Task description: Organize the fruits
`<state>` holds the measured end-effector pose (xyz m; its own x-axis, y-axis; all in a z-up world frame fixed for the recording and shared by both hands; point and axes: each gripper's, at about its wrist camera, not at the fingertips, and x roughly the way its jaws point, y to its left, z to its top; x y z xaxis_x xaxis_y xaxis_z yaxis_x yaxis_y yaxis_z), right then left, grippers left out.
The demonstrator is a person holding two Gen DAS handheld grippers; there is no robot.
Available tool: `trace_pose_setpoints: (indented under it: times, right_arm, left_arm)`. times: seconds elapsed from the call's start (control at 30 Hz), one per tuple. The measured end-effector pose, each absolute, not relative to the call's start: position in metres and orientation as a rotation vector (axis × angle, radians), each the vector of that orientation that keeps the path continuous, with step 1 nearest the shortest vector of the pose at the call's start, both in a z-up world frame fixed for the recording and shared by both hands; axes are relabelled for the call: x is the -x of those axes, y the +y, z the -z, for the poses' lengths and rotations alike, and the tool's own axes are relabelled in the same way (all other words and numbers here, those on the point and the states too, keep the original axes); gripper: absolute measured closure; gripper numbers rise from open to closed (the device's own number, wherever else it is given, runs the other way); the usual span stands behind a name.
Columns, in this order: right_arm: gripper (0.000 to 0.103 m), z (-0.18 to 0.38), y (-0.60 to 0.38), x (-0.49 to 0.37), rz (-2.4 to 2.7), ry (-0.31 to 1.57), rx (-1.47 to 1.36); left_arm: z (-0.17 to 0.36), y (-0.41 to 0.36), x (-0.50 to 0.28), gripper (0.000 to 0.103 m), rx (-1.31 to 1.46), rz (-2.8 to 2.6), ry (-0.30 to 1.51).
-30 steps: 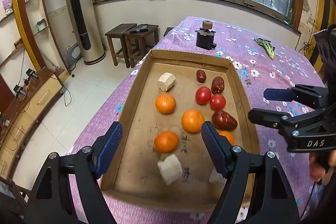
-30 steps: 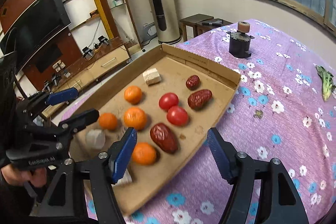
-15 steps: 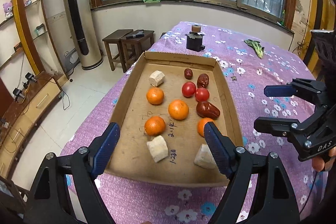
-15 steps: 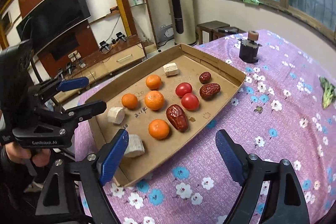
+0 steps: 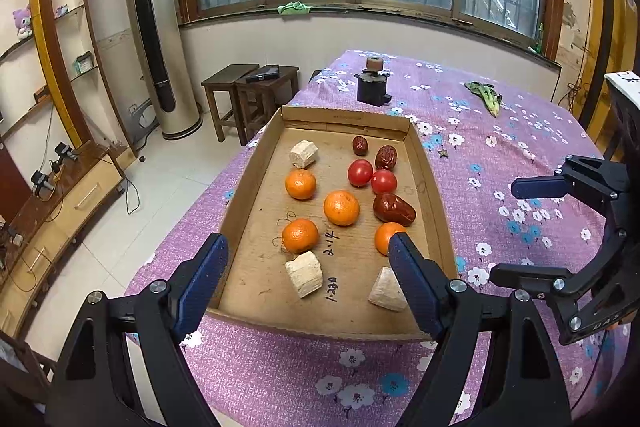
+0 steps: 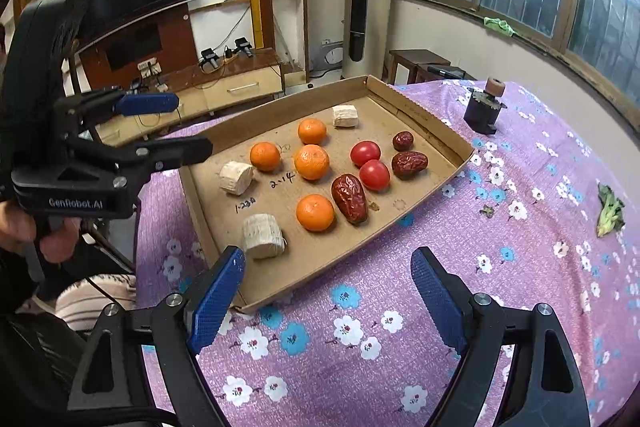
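Note:
A shallow cardboard tray [image 5: 434, 195] [image 6: 430, 131] lies on the purple flowered tablecloth. It holds several oranges [image 5: 341, 207] [image 6: 311, 161], two tomatoes [image 5: 360, 172] [image 6: 374, 175], three red dates [image 5: 393, 207] [image 6: 349, 198] and three pale cut chunks [image 5: 304, 274] [image 6: 263, 235]. My left gripper [image 5: 306, 275] is open and empty, held above the tray's near edge. My right gripper [image 6: 328, 291] is open and empty, above the cloth just outside the tray's near right corner. Each gripper shows in the other's view, the right [image 5: 532, 227] and the left [image 6: 176, 127].
A dark small device with a brown cap [image 5: 373, 87] [image 6: 484, 107] stands on the table beyond the tray. A green leafy vegetable [image 5: 486, 97] [image 6: 609, 211] lies on the cloth at the right. Wooden stools [image 5: 248, 95] and a standing air conditioner [image 5: 158, 35] are past the table's left edge.
Both grippers have pulled back and up from the tray, so the tray looks smaller and farther. Both stay open. The fruit has not moved.

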<state>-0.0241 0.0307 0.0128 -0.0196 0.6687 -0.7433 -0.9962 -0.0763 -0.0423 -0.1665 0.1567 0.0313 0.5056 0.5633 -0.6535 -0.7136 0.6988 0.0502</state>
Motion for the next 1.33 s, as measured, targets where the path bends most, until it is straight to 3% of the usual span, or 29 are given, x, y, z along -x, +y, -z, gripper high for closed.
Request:
trace_pose_setpoints:
  times: [1.33]
  right_arm:
    - [0.016, -0.01, 0.021, 0.032, -1.527, 0.537, 0.805]
  left_arm:
    - [-0.034, 0.145, 0.179, 0.02, 0.238, -0.754, 0.675]
